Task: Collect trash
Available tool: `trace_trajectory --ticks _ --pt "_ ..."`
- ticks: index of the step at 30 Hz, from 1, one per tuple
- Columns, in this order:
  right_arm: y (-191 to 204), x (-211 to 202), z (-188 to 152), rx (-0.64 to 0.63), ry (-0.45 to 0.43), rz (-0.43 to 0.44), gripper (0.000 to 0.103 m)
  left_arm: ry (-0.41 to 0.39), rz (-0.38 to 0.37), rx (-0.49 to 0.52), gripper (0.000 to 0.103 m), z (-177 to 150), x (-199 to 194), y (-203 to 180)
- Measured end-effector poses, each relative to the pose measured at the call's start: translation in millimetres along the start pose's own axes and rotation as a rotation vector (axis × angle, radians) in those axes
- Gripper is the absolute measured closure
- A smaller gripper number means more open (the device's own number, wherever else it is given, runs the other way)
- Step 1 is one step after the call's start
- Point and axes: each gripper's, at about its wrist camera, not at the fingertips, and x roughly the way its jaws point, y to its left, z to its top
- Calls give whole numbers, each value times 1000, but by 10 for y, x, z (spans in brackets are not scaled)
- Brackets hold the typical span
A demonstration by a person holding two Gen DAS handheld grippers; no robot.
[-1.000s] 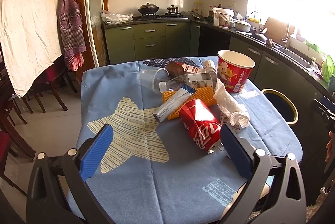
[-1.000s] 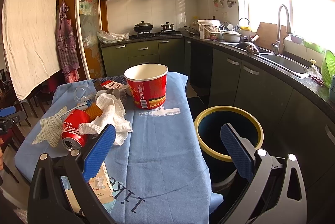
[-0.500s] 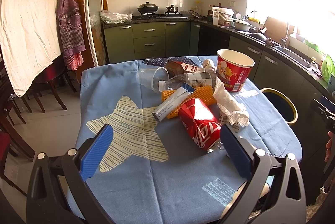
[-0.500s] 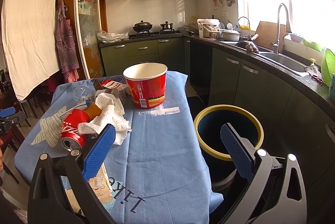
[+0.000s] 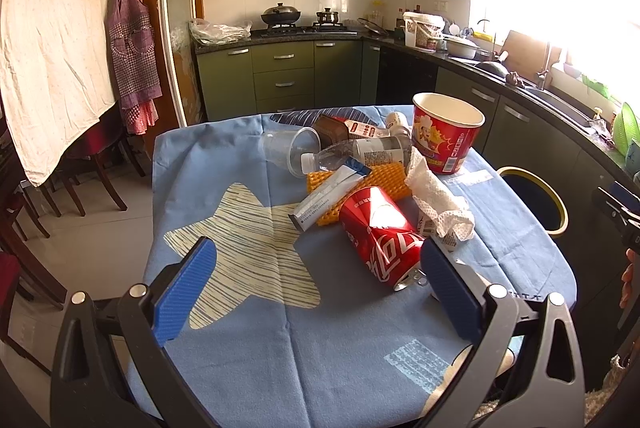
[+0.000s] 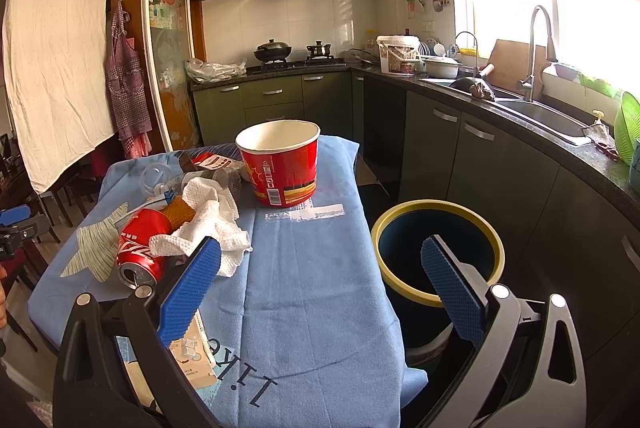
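Note:
Trash is heaped on a table under a blue cloth (image 5: 248,308): a crushed red cola can (image 5: 380,232) (image 6: 142,248), crumpled white paper towel (image 5: 436,200) (image 6: 208,216), a red paper bucket (image 5: 446,136) (image 6: 282,164), a clear plastic bottle (image 5: 356,152), a clear cup (image 5: 290,150), an orange mesh piece (image 5: 384,180) and a white tube (image 5: 328,196). A dark bin with a yellow rim (image 6: 438,252) (image 5: 536,200) stands on the floor right of the table. My left gripper (image 5: 316,280) is open, just short of the can. My right gripper (image 6: 320,280) is open over the table's near right corner.
A flat printed pack (image 6: 192,352) lies under my right gripper's left finger. Green cabinets (image 6: 472,156) and a sink counter (image 6: 552,116) run along the right, close behind the bin. Dark chairs (image 5: 92,164) stand left of the table. A stove with pots (image 5: 296,18) is at the back.
The left wrist view has shifted very slightly, with the can a touch closer to the right finger. The right wrist view is nearly unchanged. Both grippers stay open.

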Motion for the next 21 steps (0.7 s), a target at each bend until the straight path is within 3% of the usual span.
trace_trajectory --ticks 21 --pt "-5 21 -16 6 6 -5 4 0 -4 0 6 -23 0 -17"
